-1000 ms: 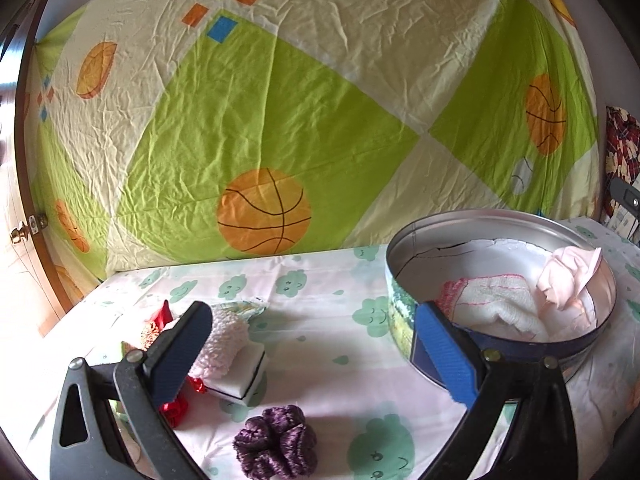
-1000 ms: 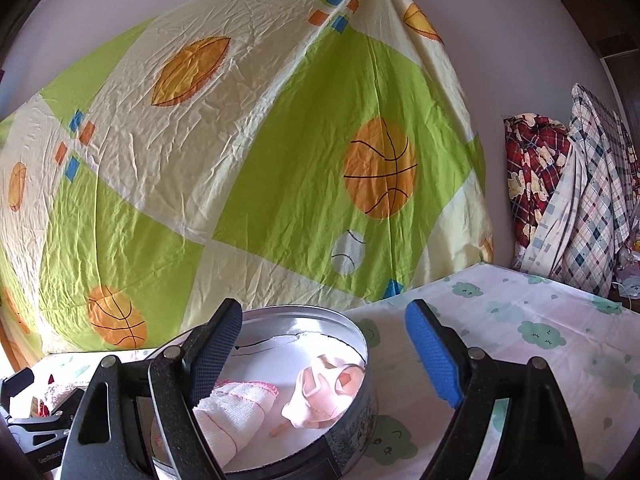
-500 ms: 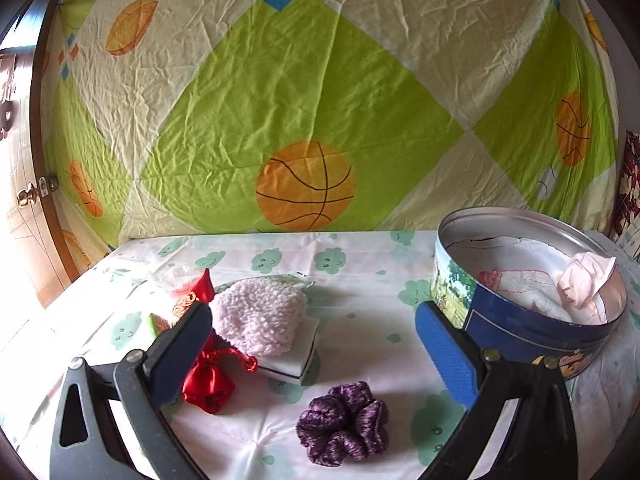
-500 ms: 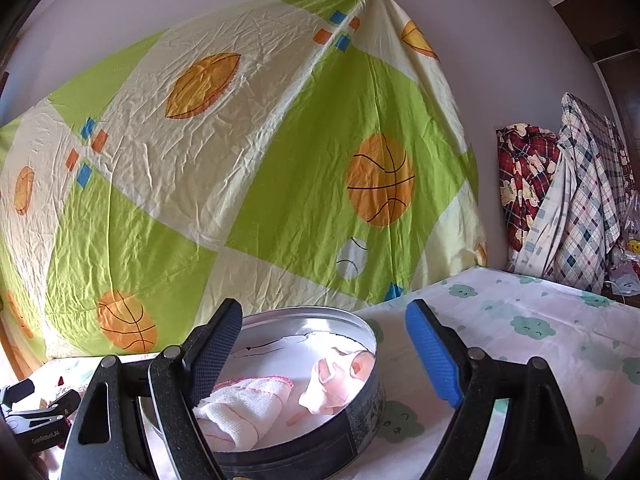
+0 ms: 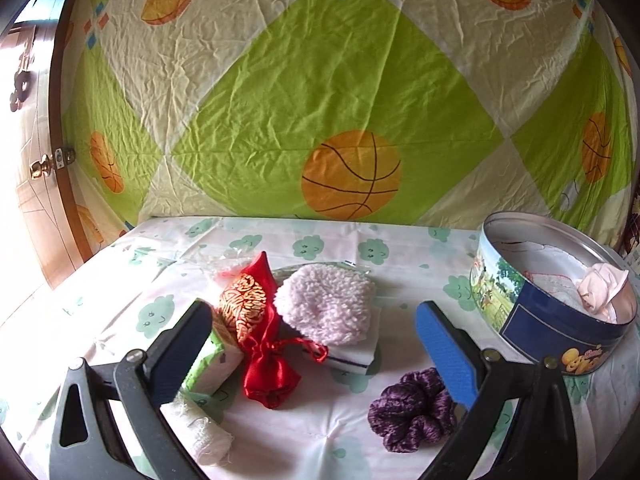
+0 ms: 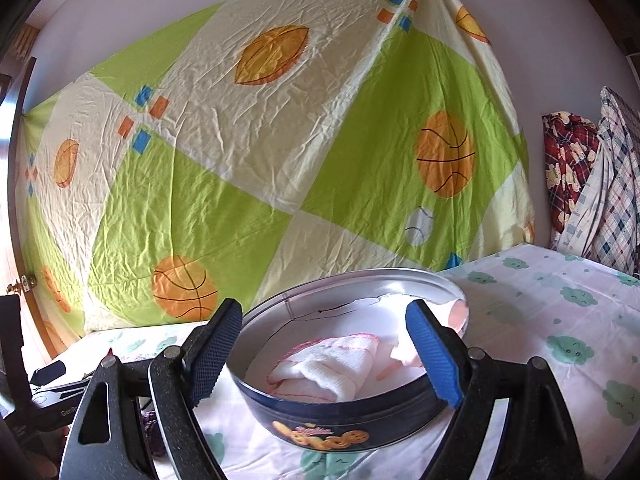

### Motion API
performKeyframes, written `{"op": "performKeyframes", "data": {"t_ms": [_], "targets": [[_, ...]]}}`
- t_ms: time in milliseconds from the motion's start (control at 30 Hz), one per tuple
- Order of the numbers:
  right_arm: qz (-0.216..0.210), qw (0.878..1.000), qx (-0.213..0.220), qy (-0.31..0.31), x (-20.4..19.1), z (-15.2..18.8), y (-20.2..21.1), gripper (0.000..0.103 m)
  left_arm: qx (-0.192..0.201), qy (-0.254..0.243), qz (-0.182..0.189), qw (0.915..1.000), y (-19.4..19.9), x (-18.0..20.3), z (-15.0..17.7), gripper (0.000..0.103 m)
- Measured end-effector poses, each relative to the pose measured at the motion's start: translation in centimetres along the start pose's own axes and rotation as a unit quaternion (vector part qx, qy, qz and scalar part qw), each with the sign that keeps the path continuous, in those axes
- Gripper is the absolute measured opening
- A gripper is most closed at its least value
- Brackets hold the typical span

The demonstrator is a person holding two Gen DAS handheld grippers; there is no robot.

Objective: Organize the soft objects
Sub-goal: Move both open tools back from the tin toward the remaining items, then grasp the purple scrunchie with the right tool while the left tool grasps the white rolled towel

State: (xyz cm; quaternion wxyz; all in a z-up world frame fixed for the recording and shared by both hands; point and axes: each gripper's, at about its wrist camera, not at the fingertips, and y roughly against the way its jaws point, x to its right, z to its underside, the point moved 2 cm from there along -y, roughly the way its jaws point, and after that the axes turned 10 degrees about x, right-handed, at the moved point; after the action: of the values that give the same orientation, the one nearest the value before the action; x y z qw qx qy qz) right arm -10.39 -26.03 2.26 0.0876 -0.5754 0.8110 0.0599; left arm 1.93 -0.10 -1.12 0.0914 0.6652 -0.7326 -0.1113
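My left gripper point(image 5: 312, 336) is open and empty above a pile of soft things: a red satin pouch point(image 5: 262, 344), a fluffy pink mitt point(image 5: 326, 306) on a white sponge, a green and white pack point(image 5: 212, 364), a white gauze roll point(image 5: 200, 430) and a purple scrunchie point(image 5: 414, 410). The round blue tin point(image 5: 560, 332) stands to the right. My right gripper point(image 6: 324, 344) is open and empty, jaws on either side of the tin point(image 6: 320, 430), which holds a folded white towel point(image 6: 328, 368) and a pale pink cloth point(image 6: 456, 312).
A cloud-print cloth point(image 5: 400, 252) covers the table. A basketball-print sheet point(image 5: 320, 100) hangs behind it. A wooden door point(image 5: 28, 160) is at the far left. Plaid fabrics point(image 6: 592, 188) hang at the right. The left tool point(image 6: 44, 396) shows low left in the right wrist view.
My left gripper has swung left, away from the tin and over the pile of soft things. My right gripper has moved left so that the tin now sits between its jaws.
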Motion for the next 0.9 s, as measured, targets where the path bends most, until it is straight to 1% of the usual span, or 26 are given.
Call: {"op": "performKeyframes", "data": {"t_ms": [100, 233, 333, 433, 567, 667, 800, 900], "targets": [[-0.021, 1.0, -0.014, 0.007, -1.9, 0.6, 0.0, 0.085, -0.003, -0.002, -0.006, 1.0, -0.2, -1.0, 0.0, 0.103], [-0.046, 0.998, -0.03, 0.019, -4.7, 1.5, -0.1, 0.085, -0.006, -0.015, -0.028, 0.9995, -0.6, -2.6, 0.0, 0.103], [-0.07, 0.995, -0.058, 0.033, -7.2, 2.4, -0.4, 0.085, -0.013, -0.014, -0.043, 0.9989, -0.9, -4.3, 0.2, 0.103], [-0.1, 0.99, -0.087, 0.05, -9.9, 3.4, -0.9, 0.086, -0.02, -0.009, -0.058, 0.9981, -1.4, -5.9, 0.2, 0.103], [-0.125, 0.979, -0.125, 0.101, -13.6, 4.9, -1.7, 0.086, -0.033, 0.001, -0.07, 0.997, -2.0, -8.0, 0.4, 0.103], [-0.139, 0.968, -0.161, 0.135, -15.8, 6.2, -2.5, 0.085, -0.045, 0.012, -0.081, 0.9956, -2.5, -9.7, 0.6, 0.103], [-0.149, 0.949, -0.214, 0.177, -17.8, 7.9, -3.7, 0.085, -0.057, 0.027, -0.098, 0.9932, -3.0, -11.9, 0.9, 0.103], [-0.154, 0.931, -0.258, 0.205, -18.8, 9.5, -4.7, 0.085, -0.064, 0.041, -0.095, 0.9926, -3.1, -12.9, 1.0, 0.103]]}}
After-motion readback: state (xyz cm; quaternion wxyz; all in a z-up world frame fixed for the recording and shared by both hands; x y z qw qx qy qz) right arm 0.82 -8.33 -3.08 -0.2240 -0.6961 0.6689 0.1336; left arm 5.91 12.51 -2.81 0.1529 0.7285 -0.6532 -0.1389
